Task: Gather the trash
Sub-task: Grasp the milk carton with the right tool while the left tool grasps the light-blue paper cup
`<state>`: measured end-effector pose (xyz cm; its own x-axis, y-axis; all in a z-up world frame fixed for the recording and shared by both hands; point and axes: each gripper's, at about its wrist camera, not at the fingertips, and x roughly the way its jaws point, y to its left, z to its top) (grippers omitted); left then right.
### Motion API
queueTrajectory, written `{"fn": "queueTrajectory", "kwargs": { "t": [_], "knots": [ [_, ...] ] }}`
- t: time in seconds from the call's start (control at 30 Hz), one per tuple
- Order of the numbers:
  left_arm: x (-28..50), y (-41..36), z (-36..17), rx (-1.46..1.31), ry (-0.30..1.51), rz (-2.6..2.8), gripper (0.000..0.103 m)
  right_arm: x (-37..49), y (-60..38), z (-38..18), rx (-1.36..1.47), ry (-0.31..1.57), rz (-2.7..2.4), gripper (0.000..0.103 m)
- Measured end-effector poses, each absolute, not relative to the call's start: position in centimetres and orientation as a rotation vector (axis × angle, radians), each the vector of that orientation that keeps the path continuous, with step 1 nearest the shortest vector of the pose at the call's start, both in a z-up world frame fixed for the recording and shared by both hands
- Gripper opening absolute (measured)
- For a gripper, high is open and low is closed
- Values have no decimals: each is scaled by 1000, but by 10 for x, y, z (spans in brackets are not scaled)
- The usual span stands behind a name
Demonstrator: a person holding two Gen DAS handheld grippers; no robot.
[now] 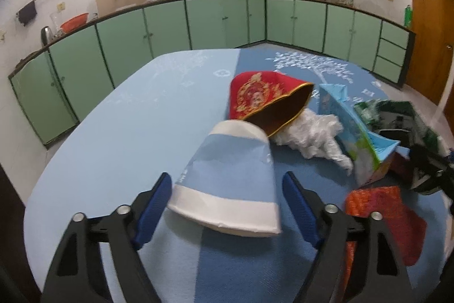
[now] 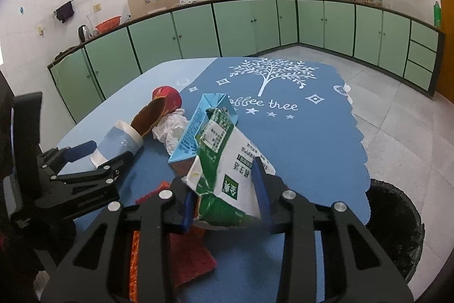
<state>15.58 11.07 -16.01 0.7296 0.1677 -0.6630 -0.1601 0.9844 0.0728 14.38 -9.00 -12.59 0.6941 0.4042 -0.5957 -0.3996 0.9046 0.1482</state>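
Observation:
A blue and white paper cup (image 1: pixel 229 183) lies on its side on the blue table, between the fingers of my open left gripper (image 1: pixel 227 189), which do not press it. The cup also shows in the right wrist view (image 2: pixel 119 142), as does the left gripper (image 2: pixel 105 155). My right gripper (image 2: pixel 224 189) is shut on a crushed green and white milk carton (image 2: pixel 227 175), held above the table. A blue carton (image 1: pixel 357 144), crumpled white tissue (image 1: pixel 309 138) and a red and gold paper bowl (image 1: pixel 264 98) lie behind the cup.
A bin with a black liner (image 2: pixel 397 223) stands on the floor right of the table. An orange and red scrubbing pad (image 2: pixel 176 252) lies under the right gripper. Green cabinets (image 1: pixel 215 22) line the far walls. The table (image 1: pixel 119 138) edge curves at left.

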Motion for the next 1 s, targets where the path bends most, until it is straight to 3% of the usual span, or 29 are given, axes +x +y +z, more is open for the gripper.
{"fn": "queueTrajectory", "kwargs": {
  "t": [0.4, 0.6, 1.0],
  "knots": [
    [142, 130, -146, -108, 667, 140, 54, 141, -99, -111, 32, 631, 437, 10],
    [134, 129, -132, -123, 630, 129, 49, 141, -109, -104, 62, 622, 425, 9],
    [118, 111, -97, -118, 554, 71, 49, 130, -125, -77, 90, 544, 415, 8]
  ]
}}
